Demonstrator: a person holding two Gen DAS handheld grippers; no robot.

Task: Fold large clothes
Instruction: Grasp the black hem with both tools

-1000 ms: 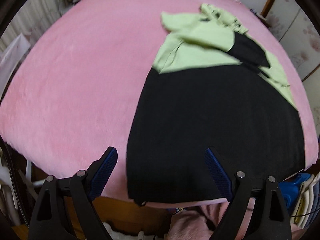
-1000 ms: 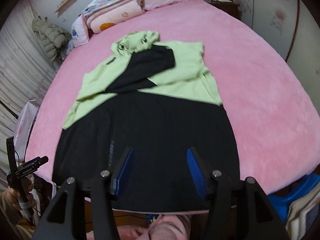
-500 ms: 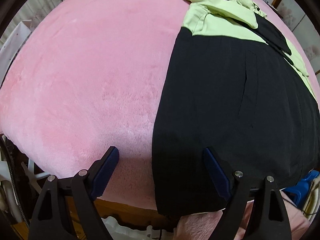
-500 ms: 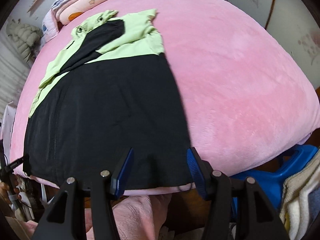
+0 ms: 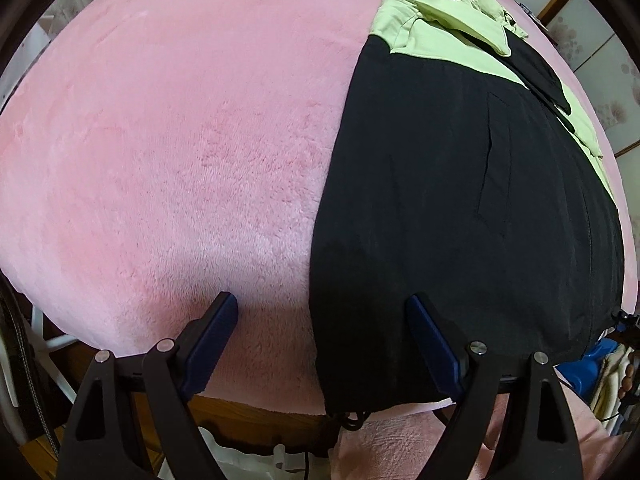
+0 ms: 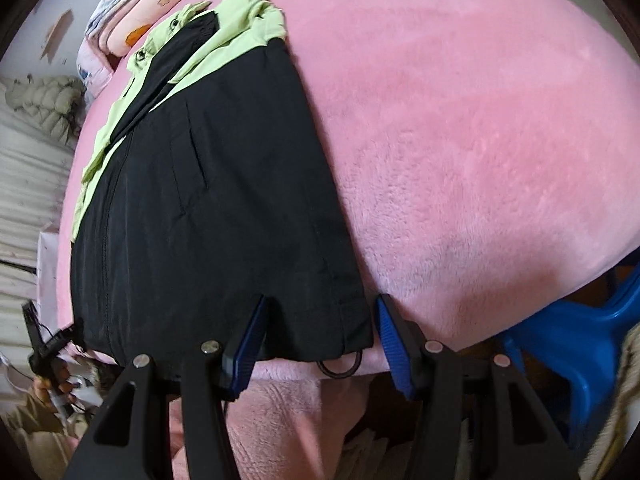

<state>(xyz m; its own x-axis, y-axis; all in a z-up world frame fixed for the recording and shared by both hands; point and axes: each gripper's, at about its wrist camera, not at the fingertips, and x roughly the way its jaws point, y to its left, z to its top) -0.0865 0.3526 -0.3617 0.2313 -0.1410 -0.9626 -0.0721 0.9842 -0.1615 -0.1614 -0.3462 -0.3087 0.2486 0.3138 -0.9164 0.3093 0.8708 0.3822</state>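
Observation:
A large black and light-green jacket (image 5: 460, 184) lies flat on the pink bed, hem toward me, sleeves folded over the green upper part. It also shows in the right wrist view (image 6: 216, 200). My left gripper (image 5: 320, 320) is open, straddling the jacket's bottom left corner at the bed's near edge. My right gripper (image 6: 320, 320) is open, straddling the bottom right corner, where a black cord loop (image 6: 340, 364) hangs from the hem. Neither holds cloth.
The pink plush bed cover (image 5: 168, 140) spreads wide on both sides of the jacket. Folded bedding (image 6: 148, 20) is stacked at the head of the bed. A blue plastic stool (image 6: 572, 344) stands by the bed's right corner.
Both grippers have dropped down and closer to the bed's near edge. The left moved to the hem's left corner, the right to its right corner. Both stayed open.

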